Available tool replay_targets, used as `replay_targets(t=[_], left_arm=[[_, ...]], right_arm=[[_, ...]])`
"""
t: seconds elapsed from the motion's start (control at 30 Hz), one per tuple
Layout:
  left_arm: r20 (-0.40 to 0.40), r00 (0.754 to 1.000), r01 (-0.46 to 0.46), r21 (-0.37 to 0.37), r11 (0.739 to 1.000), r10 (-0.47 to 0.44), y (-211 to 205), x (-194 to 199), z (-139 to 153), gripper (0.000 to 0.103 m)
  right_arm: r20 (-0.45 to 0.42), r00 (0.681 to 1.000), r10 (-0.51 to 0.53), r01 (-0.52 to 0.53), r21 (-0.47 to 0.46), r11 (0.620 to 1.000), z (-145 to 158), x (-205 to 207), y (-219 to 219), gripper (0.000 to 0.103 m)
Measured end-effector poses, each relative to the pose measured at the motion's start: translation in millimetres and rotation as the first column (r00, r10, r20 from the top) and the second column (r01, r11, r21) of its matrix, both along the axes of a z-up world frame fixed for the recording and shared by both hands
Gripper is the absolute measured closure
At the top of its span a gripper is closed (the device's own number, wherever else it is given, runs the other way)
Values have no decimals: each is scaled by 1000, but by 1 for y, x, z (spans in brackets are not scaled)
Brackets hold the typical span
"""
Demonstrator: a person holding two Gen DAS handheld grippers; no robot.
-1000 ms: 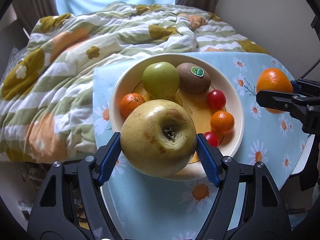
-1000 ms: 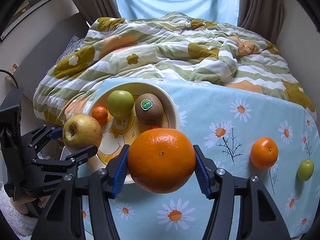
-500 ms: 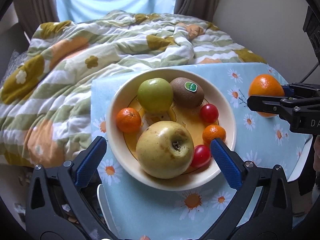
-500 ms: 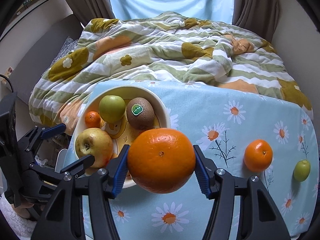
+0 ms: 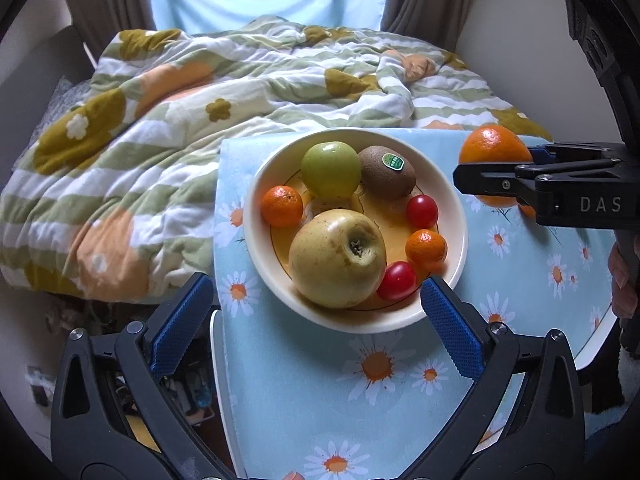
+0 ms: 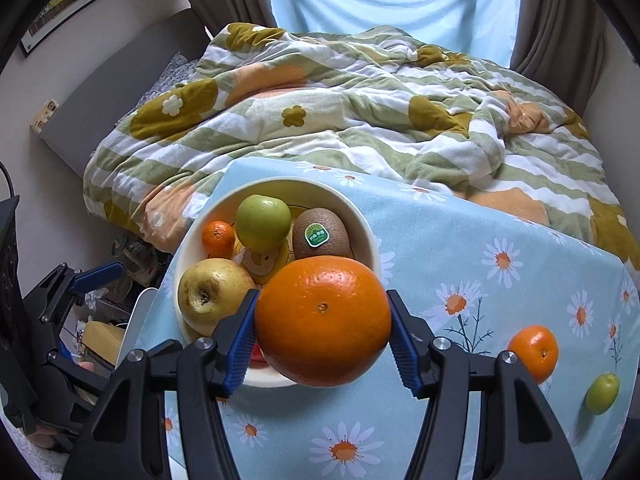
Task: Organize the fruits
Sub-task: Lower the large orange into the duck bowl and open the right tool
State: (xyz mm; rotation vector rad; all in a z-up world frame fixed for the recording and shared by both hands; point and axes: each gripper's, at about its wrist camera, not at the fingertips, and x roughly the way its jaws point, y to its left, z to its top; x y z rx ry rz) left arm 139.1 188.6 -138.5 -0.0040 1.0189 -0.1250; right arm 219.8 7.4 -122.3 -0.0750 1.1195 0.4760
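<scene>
**Yellow apple down in the bowl, big orange next in line**

My left gripper (image 5: 316,312) has just been opening and now stands spread wide with nothing between its pads; the yellow apple (image 5: 338,258) sits free in the bowl (image 5: 454,200), on the near side. My right gripper (image 6: 322,334) is clamped on the big orange (image 6: 323,320), both blue pads pressed to its flanks, holding it above the bowl's near rim.

I judge the step in hand to be the orange's delivery. The bowl is getting crowded: green apple (image 5: 331,170) and kiwi (image 5: 387,172) at the back, a mandarin (image 5: 282,206) on the left, a second mandarin (image 5: 426,246) and two cherry tomatoes (image 5: 422,211) on the right. The clearest spot I see is the yellow centre, between the apple and the kiwi, so I reckon the next move calls for a careful lowering there, then a slow release so nothing rolls out.

Out on the daisy-print bench cloth (image 6: 460,240), another mandarin (image 6: 534,352) and a small green fruit (image 6: 602,393) wait well to the right. The left gripper hangs close to the bowl's near-left edge and should clear off first. Behind the bench, a rumpled bed quilt (image 6: 340,120).
</scene>
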Motion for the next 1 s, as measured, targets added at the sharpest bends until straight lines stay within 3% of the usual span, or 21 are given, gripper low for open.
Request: replay_targets(t=[0.37, 0.8, 0.83, 0.9, 1.0], left_arm=[[-21, 996, -89, 18, 996, 90, 14, -18, 2, 0], [-48, 991, -125, -34, 992, 123, 20, -25, -9, 0], [-50, 991, -125, -41, 991, 123, 19, -26, -10, 0], [-53, 991, -126, -48, 991, 124, 19, -27, -10, 0], [-52, 991, -123, -45, 991, 120, 17, -28, -10, 0]], right_arm=[[-41, 993, 112, -111, 39, 993, -28, 13, 35, 47], [-61, 994, 88, -84, 69, 994, -44, 14, 37, 47], [-59, 995, 84, -79, 77, 994, -43, 14, 36, 45], [-49, 996, 81, -76, 108, 991, -38, 13, 33, 22], [-15, 997, 74, -72, 119, 990, -28, 10, 32, 15]])
